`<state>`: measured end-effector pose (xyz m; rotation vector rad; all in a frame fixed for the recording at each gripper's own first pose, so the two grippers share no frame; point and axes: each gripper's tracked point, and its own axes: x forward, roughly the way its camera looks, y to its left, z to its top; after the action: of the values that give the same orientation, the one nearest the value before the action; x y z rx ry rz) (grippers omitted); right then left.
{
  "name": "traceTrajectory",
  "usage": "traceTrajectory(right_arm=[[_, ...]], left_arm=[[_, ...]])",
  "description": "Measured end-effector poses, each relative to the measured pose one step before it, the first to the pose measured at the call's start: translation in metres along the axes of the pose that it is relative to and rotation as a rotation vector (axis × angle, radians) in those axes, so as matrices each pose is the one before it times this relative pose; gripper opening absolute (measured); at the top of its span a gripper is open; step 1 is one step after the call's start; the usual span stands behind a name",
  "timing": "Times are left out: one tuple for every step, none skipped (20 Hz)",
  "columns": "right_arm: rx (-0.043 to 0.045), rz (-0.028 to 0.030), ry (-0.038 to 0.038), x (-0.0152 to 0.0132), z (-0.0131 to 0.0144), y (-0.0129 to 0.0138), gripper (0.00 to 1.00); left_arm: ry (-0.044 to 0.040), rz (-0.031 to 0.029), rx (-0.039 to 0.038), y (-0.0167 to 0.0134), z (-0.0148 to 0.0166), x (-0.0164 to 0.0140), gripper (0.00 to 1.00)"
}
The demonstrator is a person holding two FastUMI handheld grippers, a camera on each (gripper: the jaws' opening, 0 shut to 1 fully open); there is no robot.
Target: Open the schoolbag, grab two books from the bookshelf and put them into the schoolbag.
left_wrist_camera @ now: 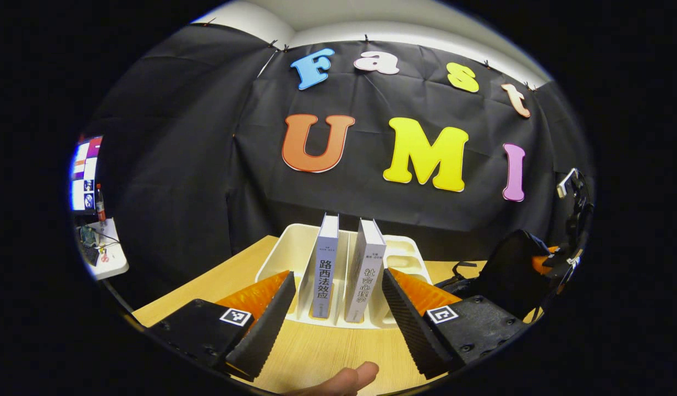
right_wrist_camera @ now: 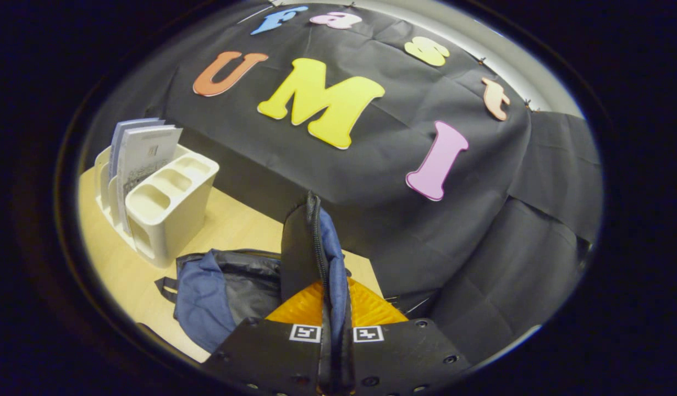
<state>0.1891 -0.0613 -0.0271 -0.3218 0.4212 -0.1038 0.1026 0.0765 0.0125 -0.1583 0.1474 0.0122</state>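
Left gripper (left_wrist_camera: 338, 308) jaws wide open, lined up on the two upright books (left_wrist_camera: 346, 269) in the white bookshelf (left_wrist_camera: 283, 250) on the far side of the wooden surface (left_wrist_camera: 316, 346), not touching either. Right gripper (right_wrist_camera: 333, 335) jaws closed on the schoolbag (right_wrist_camera: 228, 286) flap edge (right_wrist_camera: 311, 242), holding it upright; bag lies on the surface just right of the bookshelf.

In the left gripper view, we see the schoolbag (left_wrist_camera: 508, 269) only as a dark mass, its far side cut by the edge; a fingertip (left_wrist_camera: 346, 379) enters from below, its hand unseen. In the right gripper view, the right tongs (right_wrist_camera: 333, 330) hide the flap's (right_wrist_camera: 308, 247) lower part, and the rear book (right_wrist_camera: 121, 137) is mostly covered.
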Motion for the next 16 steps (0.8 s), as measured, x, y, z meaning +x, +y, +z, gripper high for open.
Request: traceTrajectory(right_arm=[[0.01239,0.00036,-0.00209,0.00293,0.00153,-0.00948,0.07],[0.01497,-0.00439,-0.00281,0.00194,0.00133,-0.00940,0.06],[0.01018,0.00045,-0.00196,0.00174,-0.00027,-0.00733,0.07],[0.00990,0.00301,-0.00017,0.00203,0.00003,-0.00609,0.07],[0.00798,0.00391,-0.00072,0.00243,-0.00106,-0.00490,0.06],[0.00331,0.00476,0.00011,0.00263,-0.00013,-0.00413,0.06],[0.00350,0.00578,-0.00217,0.00211,-0.00009,-0.00486,0.07],[0.00255,0.00390,-0.00280,0.00144,0.00065,-0.00428,0.07],[0.00536,0.00443,-0.00423,0.00072,0.00053,-0.00447,0.07],[0.00626,0.00505,-0.00354,0.00091,0.00078,-0.00298,0.07],[0.00486,0.00578,-0.00277,0.00003,-0.00028,-0.00216,0.06],[0.00364,0.00485,-0.01060,0.00039,0.00270,-0.00177,0.07],[0.00167,0.00046,-0.00581,0.00072,0.00083,-0.00261,0.07],[-0.00407,0.00288,-0.00365,0.00008,0.00033,-0.00217,0.07],[-0.00386,-0.00069,-0.00214,0.00053,-0.00090,-0.00236,0.07],[0.00068,-0.00717,0.00303,0.00106,-0.00148,-0.00373,0.06]], left_arm=[[0.01835,-0.00554,-0.00467,-0.00193,0.00266,0.00749,0.99],[0.01245,0.00267,0.00858,-0.00032,0.00373,0.00793,0.97],[0.00392,0.00508,0.01474,0.00014,0.00527,0.00738,0.95],[-0.00121,0.00472,0.01744,0.00021,0.00612,0.00728,1.00],[-0.00051,0.00642,0.00862,0.00021,0.00507,0.00598,0.96],[0.00056,0.00007,0.00477,-0.00339,0.00750,0.00666,0.95],[0.00223,-0.00948,0.00368,-0.00597,0.00599,0.00645,0.95],[0.00705,-0.01142,0.00600,-0.00542,0.00390,0.00776,0.95],[0.01037,-0.00844,0.00943,-0.00498,0.00500,0.00783,0.95],[0.00693,-0.02256,0.01576,-0.00723,0.00478,0.00627,0.95],[-0.00129,-0.02692,0.01567,-0.00917,0.00647,0.00682,0.95],[0.00206,-0.01172,0.01530,-0.00478,0.00632,0.00757,0.96],[0.00708,-0.00387,0.01391,-0.00346,0.00432,0.00809,0.96],[0.01384,-0.00192,0.00592,-0.00164,0.00130,0.00844,0.95],[0.01577,-0.00215,0.00473,-0.00194,0.00381,0.00990,0.95],[0.02377,0.00128,0.00359,-0.00245,0.00155,0.01008,0.95]])
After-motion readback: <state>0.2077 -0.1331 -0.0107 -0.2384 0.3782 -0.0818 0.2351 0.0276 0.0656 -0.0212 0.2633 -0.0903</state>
